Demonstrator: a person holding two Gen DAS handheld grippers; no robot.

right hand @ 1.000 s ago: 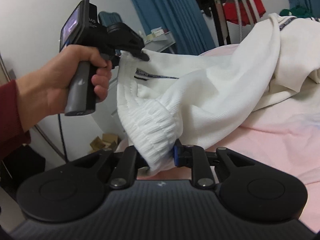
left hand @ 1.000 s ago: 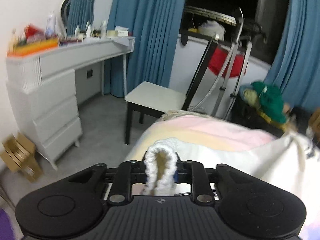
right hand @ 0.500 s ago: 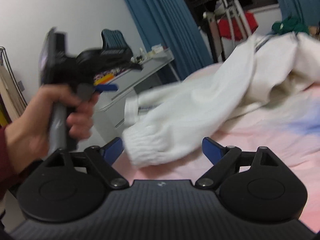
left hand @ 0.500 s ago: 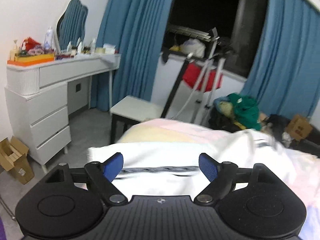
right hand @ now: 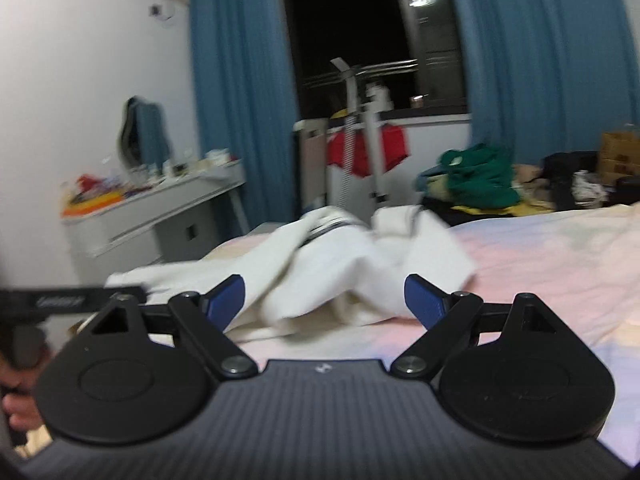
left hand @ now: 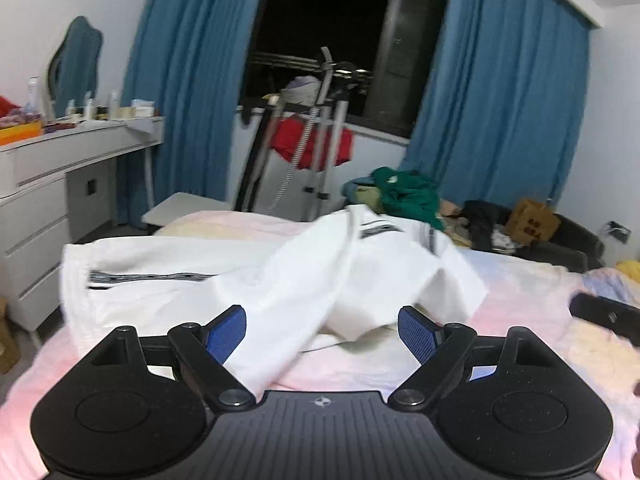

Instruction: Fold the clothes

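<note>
While I held both tools over the bed, this was how things lay:

Left gripper: my left gripper stood with its blue pads spread wide, clamping nothing; part of the garment showed in the gap between them.
Right gripper: my right gripper was likewise spread wide and empty, pointing at the heap of cloth.
White garment: the white garment lay loose and crumpled on the bed, one part stretched flat toward the left edge with a dark striped band across it, the rest bunched into folds near the middle.
Bed: the bed wore a pale pink and yellow sheet, bare to the right of the garment.
My left hand: in the right wrist view, my left hand gripped the handle of its tool at the picture's left edge, low beside the mattress.
Behind: a white dresser stood left of the bed, blue curtains framed a dark window, and a green clothes pile sat beyond the far edge of the bed.
Sharpness: both views were blurred, the garment most of all.
</note>
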